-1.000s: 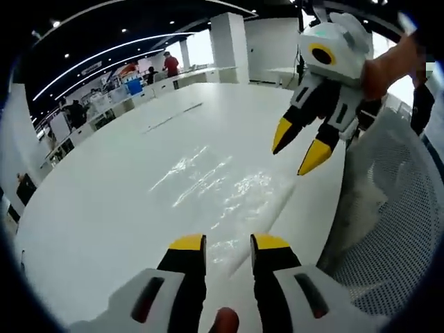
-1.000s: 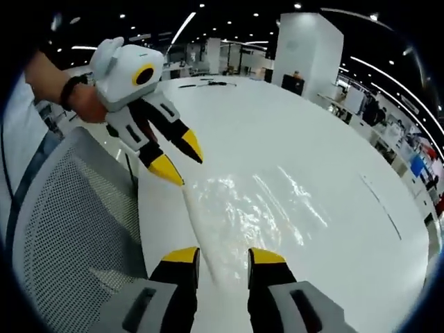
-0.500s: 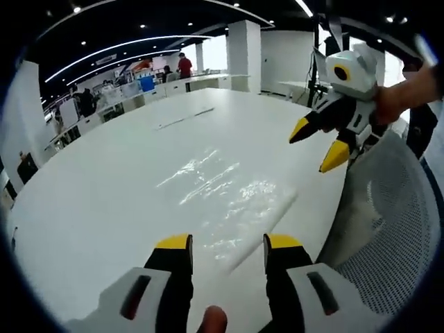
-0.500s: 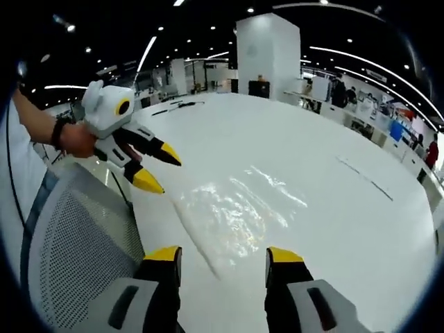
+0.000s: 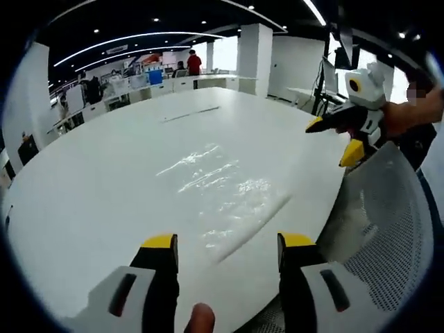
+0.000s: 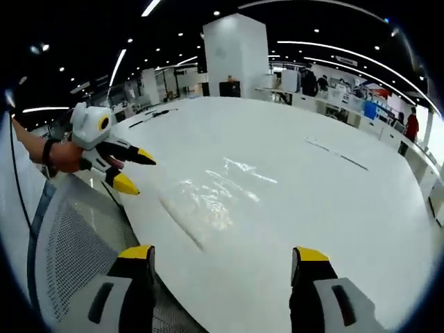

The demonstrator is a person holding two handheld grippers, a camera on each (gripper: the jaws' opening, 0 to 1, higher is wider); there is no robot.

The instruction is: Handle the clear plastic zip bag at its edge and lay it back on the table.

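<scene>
Bag [image 5: 222, 201] flat on table [image 5: 104, 180], untouched. Left tool [image 5: 222, 243] jaws wide apart, empty. Right tool [image 6: 225, 253] likewise, above table edge.

Open-plan office or lab floor, seen from a large white table

The white table [image 5: 104, 180] stood in a wide hall with a dark ceiling [image 6: 173, 21] crossed by long strip lights [image 5: 132, 41] and dotted with spotlights. White square pillars [image 6: 236, 52] rose from the floor, rows of desks [image 5: 159, 83] with gear and standing people [image 5: 193, 62] lined the far side, and a grey mesh office chair [image 5: 388, 222] sat at the table's edge.
</scene>
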